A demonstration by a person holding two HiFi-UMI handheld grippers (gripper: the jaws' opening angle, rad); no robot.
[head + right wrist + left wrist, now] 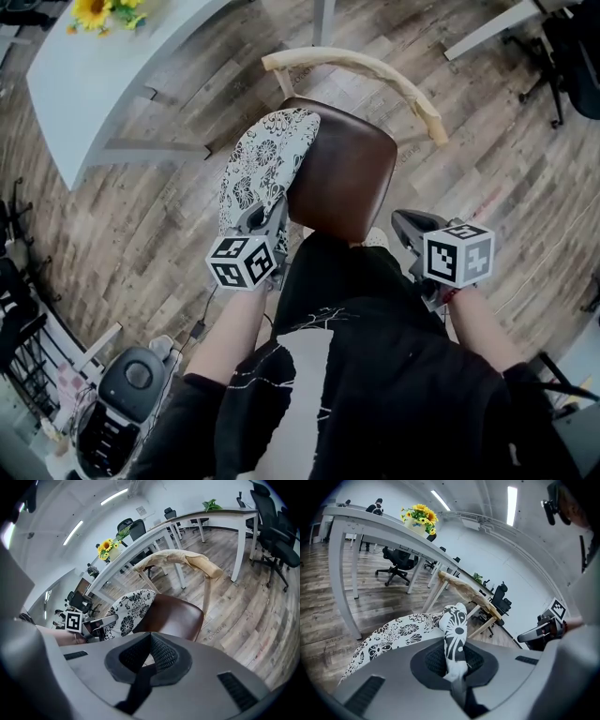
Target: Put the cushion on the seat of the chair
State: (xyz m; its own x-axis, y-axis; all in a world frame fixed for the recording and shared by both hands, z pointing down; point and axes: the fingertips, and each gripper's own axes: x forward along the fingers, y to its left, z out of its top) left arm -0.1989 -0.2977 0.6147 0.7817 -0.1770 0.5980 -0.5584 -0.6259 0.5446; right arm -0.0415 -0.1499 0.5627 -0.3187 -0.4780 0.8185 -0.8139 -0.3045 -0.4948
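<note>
The cushion [264, 161], white with a black flower print, lies draped over the left edge of the chair's brown seat [345, 178] and hangs partly off it. My left gripper [268, 221] is shut on the cushion's near edge. In the left gripper view a fold of the cushion [454, 630] is pinched between the pads. My right gripper [411, 232] hovers by the seat's front right corner, shut and holding nothing. From the right gripper view [147, 657] I see the seat [174, 618], the cushion [129, 610] and the left gripper [99, 620].
The chair's curved wooden backrest [375, 73] is at the far side. A white table [94, 84] with sunflowers [97, 11] stands at the upper left. A black office chair [574, 47] is at the upper right. A grey device [131, 382] sits on the floor at the lower left.
</note>
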